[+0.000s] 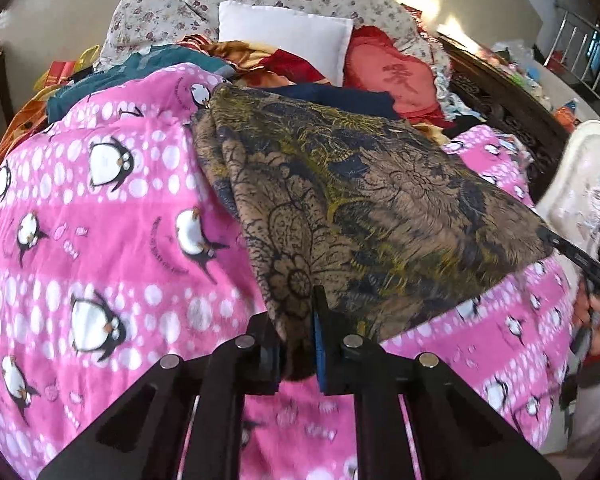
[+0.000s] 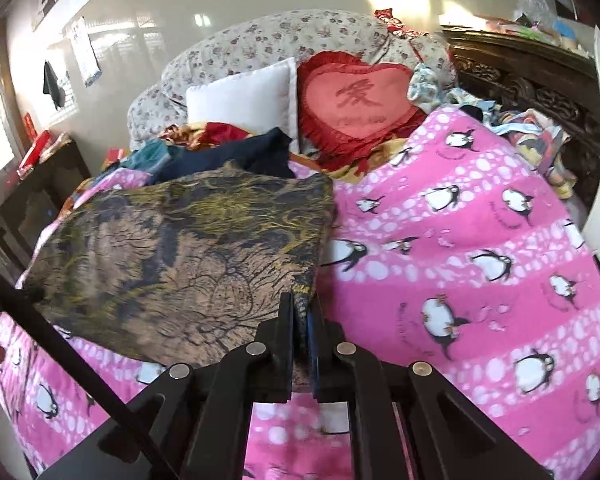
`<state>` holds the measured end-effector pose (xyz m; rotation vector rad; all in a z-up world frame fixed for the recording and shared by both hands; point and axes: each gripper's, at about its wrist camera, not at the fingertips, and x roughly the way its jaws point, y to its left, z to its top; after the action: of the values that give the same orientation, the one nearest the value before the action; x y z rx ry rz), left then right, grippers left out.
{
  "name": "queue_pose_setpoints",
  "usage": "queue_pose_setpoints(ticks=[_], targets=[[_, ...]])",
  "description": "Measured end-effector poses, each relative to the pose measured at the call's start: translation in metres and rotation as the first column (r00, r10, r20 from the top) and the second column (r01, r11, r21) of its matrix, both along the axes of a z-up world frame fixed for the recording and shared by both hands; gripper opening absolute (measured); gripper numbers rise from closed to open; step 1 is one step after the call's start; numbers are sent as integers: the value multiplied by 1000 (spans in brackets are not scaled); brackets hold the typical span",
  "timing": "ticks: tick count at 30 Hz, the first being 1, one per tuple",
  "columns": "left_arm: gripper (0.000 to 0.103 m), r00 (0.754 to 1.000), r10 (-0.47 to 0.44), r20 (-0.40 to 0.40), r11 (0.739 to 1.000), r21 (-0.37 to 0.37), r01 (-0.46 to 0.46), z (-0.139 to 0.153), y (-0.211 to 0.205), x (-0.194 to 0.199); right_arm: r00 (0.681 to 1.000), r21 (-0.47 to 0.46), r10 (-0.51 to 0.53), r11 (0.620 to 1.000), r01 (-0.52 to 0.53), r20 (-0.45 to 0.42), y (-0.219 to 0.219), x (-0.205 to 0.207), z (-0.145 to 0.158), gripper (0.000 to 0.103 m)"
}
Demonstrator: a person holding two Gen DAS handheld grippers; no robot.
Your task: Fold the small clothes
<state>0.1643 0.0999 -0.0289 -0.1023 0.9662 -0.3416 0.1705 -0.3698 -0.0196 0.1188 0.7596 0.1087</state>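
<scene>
Left wrist view, left to right: a pink penguin-print blanket (image 1: 100, 220) covers the bed. Over it hangs the brown-and-yellow floral garment (image 1: 360, 208), stretched between the two tools. The left gripper (image 1: 300, 332) has its jaws closed on the garment's near corner, with cloth bunched between the black finger and the blue-padded finger. At the garment's far right corner, the dark tip of the other tool meets the cloth edge. Behind lie a white pillow (image 1: 284, 36) and a red heart cushion (image 1: 392, 76).

Right wrist view, left to right: the left tool's dark finger crosses the lower left, and the garment (image 2: 180, 256) spreads from it towards centre, raised above the blanket (image 2: 480, 240). The right gripper (image 2: 300, 320) has its jaws clamped on the garment's near right corner. Beyond are the white pillow (image 2: 240, 96), the heart cushion (image 2: 360, 100), and a carved dark headboard (image 2: 532, 88) at far right.
</scene>
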Motion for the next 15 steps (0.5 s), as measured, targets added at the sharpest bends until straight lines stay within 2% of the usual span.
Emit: queue_pose_setpoints(ticks=[1, 2, 3, 5, 7, 8, 10, 12, 14, 15], targets=[[11, 1000, 2, -16, 1000, -5, -2, -6, 5, -2, 1000, -8, -9, 1000, 8, -17, -1, 3, -6, 5], [4, 999, 8, -42, 1000, 2, -8, -17, 9, -3, 999, -13, -15, 1000, 14, -41, -2, 5, -15, 5], [4, 997, 26, -72, 999, 27, -24, -29, 13, -2, 997, -19, -18, 1000, 16, -75, -2, 9, -26, 5], [4, 993, 40, -110, 999, -27, -44, -49, 24, 0, 991, -44, -30, 999, 25, -128, -1, 15, -49, 5], [6, 992, 47, -115, 995, -85, -57, -47, 34, 1, 989, -44, -54, 998, 48, -137, -3, 16, -51, 8], [9, 992, 55, -111, 995, -78, -64, -43, 35, 0, 988, -26, -71, 997, 68, -136, -6, 15, -46, 13], [9, 996, 59, -72, 998, -9, -60, -31, 30, -4, 989, -11, -102, 995, 101, -104, -12, 9, -29, 36], [18, 998, 62, -21, 995, 77, -60, -17, 22, -10, 995, -24, -94, 995, 93, -46, -6, 4, -8, 38], [41, 999, 53, 11, 996, 78, -53, -4, 16, -12, 998, -28, -58, 998, 58, -2, 9, 7, 8, 38], [48, 998, 53, 29, 996, 72, -55, 2, 13, -12, 1000, -19, -28, 999, 28, 9, 19, 11, 13, 38]])
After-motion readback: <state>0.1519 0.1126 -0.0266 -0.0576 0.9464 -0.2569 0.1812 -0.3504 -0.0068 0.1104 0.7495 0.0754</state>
